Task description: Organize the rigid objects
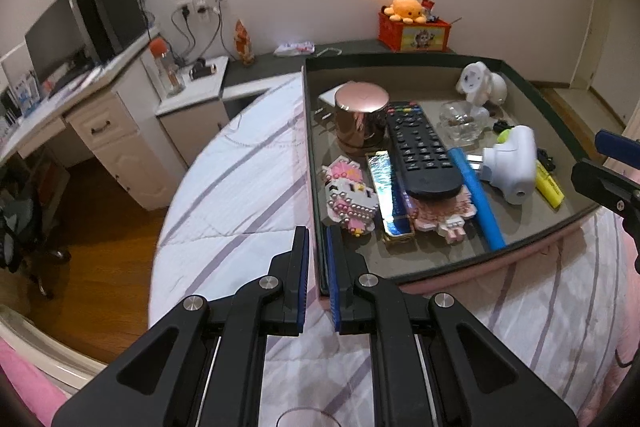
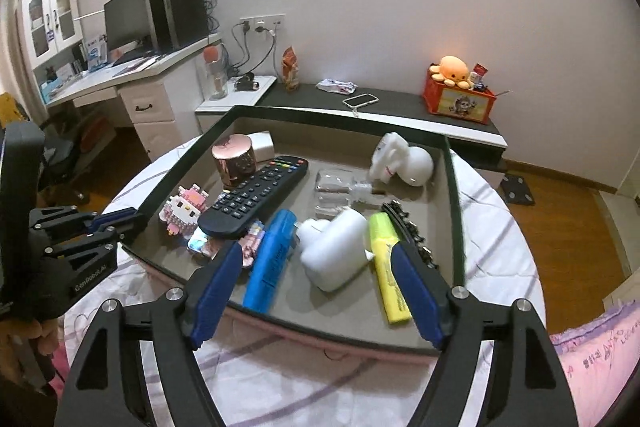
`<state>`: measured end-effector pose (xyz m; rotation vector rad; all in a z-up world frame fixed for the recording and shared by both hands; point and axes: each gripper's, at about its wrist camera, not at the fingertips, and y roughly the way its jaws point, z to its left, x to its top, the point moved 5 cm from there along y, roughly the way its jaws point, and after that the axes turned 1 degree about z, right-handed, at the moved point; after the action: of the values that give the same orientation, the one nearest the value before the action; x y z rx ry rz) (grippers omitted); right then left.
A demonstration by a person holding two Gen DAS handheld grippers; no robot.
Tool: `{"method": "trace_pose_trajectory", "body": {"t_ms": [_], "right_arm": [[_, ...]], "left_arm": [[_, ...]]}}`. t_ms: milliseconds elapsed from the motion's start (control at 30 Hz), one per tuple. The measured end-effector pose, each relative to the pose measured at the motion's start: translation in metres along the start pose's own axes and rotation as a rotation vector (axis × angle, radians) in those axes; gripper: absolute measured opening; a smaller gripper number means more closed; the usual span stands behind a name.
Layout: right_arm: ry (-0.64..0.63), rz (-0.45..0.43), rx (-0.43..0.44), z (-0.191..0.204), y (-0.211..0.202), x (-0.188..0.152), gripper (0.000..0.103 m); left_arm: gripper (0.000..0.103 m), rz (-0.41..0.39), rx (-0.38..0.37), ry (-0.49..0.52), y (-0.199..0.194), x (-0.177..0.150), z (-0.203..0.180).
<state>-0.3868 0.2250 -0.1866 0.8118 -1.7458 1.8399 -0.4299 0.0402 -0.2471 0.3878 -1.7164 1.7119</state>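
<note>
Your left gripper (image 1: 318, 239) is clamped on the near left wall of the tray (image 1: 532, 83), which sits on the bed (image 1: 240, 187). Your right gripper (image 2: 316, 267) stands wide with nothing between its pads, over the white plug-like piece (image 2: 336, 251) near the tray's front edge, between the blue marker (image 2: 272, 259) and yellow highlighter (image 2: 386, 259). The items crowd together: closing here could nudge a neighbour, and tugging the wall could tilt the tray on the soft bedding.

Inside the tray (image 2: 454, 211), bare floor shows only along its near wall and far wall. Between them the remote (image 2: 256, 197), blue marker (image 2: 272, 259), white plug (image 2: 336, 251) and yellow highlighter (image 2: 390, 267) lie crowded together, blocking passage.
</note>
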Motion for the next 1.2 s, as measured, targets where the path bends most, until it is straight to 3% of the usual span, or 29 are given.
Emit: {"method": "trace_pose_trajectory", "body": {"t_ms": [100, 167, 200, 233, 400, 500, 733, 800, 833, 1067, 1200], "right_arm": [[0.005, -0.011, 0.002, -0.002, -0.011, -0.004, 0.078], [0.010, -0.020, -0.001, -0.002, -0.021, -0.007, 0.078], [0.012, -0.027, -0.002, -0.003, -0.026, -0.008, 0.078], [0.014, -0.034, -0.001, -0.003, -0.031, -0.010, 0.078], [0.031, -0.075, -0.002, -0.003, -0.062, -0.016, 0.080], [0.038, -0.110, -0.016, -0.003, -0.082, -0.019, 0.082], [0.055, -0.196, -0.036, 0.003, -0.132, -0.027, 0.088], [0.052, -0.235, -0.033, 0.006, -0.151, -0.030, 0.093], [0.050, -0.249, -0.036, 0.007, -0.158, -0.031, 0.103], [0.025, -0.371, -0.056, 0.019, -0.212, -0.036, 0.103], [0.022, -0.436, -0.068, 0.027, -0.239, -0.043, 0.103]], "left_arm": [[0.013, -0.019, 0.020, 0.008, -0.016, 0.000, -0.003], [0.042, -0.051, 0.024, 0.004, -0.032, 0.000, -0.005], [0.068, -0.067, 0.026, -0.001, -0.039, 0.000, -0.005], [0.082, -0.103, 0.032, -0.006, -0.050, 0.000, -0.006], [0.103, -0.181, 0.040, -0.017, -0.091, -0.005, -0.013], [0.103, -0.230, 0.069, -0.016, -0.114, -0.010, -0.017], [0.103, -0.299, 0.051, -0.048, -0.161, -0.023, -0.030], [0.103, -0.326, 0.019, -0.051, -0.178, -0.027, -0.036], [0.103, -0.343, 0.005, -0.051, -0.186, -0.028, -0.038], [0.103, -0.455, -0.048, -0.085, -0.236, -0.043, -0.046], [0.103, -0.512, -0.018, -0.088, -0.259, -0.050, -0.050]]}}
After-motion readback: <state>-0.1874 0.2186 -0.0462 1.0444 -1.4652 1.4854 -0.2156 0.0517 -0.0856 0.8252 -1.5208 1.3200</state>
